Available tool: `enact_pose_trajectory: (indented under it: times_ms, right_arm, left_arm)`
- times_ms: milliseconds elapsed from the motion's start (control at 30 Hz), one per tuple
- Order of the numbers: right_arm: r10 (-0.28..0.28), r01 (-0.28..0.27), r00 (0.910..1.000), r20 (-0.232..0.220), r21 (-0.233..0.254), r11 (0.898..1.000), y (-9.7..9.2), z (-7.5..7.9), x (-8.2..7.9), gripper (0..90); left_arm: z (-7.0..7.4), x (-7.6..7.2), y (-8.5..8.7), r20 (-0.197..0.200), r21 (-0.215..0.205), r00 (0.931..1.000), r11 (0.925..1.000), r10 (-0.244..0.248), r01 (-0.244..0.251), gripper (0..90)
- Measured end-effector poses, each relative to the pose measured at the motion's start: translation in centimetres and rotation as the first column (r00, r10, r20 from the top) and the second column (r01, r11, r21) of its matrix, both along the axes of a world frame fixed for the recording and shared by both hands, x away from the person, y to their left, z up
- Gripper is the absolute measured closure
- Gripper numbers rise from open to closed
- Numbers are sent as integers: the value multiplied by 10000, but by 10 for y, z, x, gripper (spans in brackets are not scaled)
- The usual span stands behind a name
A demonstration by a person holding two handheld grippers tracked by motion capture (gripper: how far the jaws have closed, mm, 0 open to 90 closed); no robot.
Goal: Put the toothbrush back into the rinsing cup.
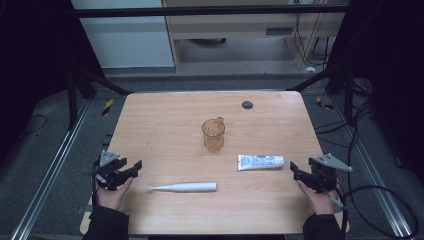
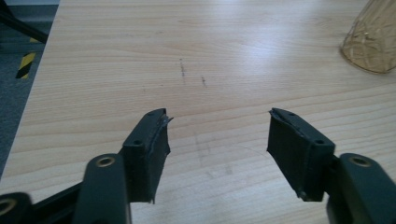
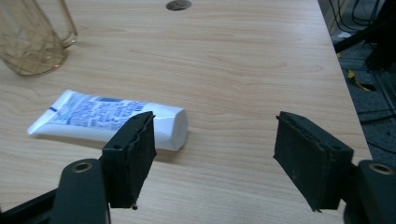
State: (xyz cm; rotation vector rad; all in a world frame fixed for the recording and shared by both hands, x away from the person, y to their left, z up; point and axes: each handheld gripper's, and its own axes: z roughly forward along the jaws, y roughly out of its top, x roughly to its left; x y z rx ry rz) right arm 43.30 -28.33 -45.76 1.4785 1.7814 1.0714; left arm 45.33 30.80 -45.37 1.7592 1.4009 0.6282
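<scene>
From the high view, the wooden worktop (image 1: 165, 125) had an amber glass mug (image 1: 213, 135) standing upright near the middle, a white toothpaste tube (image 1: 260, 162) lying flat a bit in front of it to the right, and a white electric toothbrush (image 1: 183, 187) lying flat nearer the person's edge. The left hand-held gripper (image 1: 131, 169) sat at the left edge, well apart from the toothbrush, and the right hand-held gripper (image 1: 296, 173) was at the right edge, just beside the cap end of the tube, not touching it. In the left gripper view, the left hand-held gripper (image 2: 217, 135) had its jaws spread wide with just bare wood between them, and the mug (image 2: 371, 39) was off at the top right. In the right gripper view, the right hand-held gripper (image 3: 215, 154) was spread apart too, holding nothing, with the toothpaste tube (image 3: 100, 119) lying behind its left jaw and the mug (image 3: 30, 39) further back at the top left.
</scene>
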Motion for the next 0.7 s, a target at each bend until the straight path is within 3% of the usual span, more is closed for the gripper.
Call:
enact_pose_trajectory:
  times_ms: [200,267,400,533,567,600,633,700]
  right_arm:
    - [566,-566,9984,-18,-64,9984,6,2,-5,355]
    - [696,-696,9976,-46,-20,9976,10,3,-6,364]
    - [1031,-1031,9946,-68,22,9947,18,6,-10,385]
    - [1336,-1337,9910,-115,-33,9910,24,6,-11,423]
    - [1336,-1337,9910,-115,-33,9910,24,6,-11,423]
    - [1498,-1501,9885,-202,-139,9886,28,4,-11,449]
    - [1498,-1501,9885,-202,-139,9886,28,4,-11,449]
    - [1678,-1685,9854,-287,-228,9854,31,2,-11,476]
  left_arm:
    - [2,-5,-11,-135,263,9990,9987,-427,431,471]
    - [4,-8,-16,-126,332,9980,9975,-623,626,540]
    - [7,-17,-25,-198,460,9934,9925,-1127,1135,615]
    - [0,-28,-39,-709,361,9814,9828,-1783,1812,682]
    - [0,-28,-39,-709,361,9814,9828,-1783,1812,696]
    - [-2,-31,-47,-913,359,9738,9765,-2083,2123,711]
    - [-2,-31,-47,-913,359,9738,9765,-2083,2123,724]
    - [-4,-34,-53,-1024,473,9671,9700,-2327,2384,756]
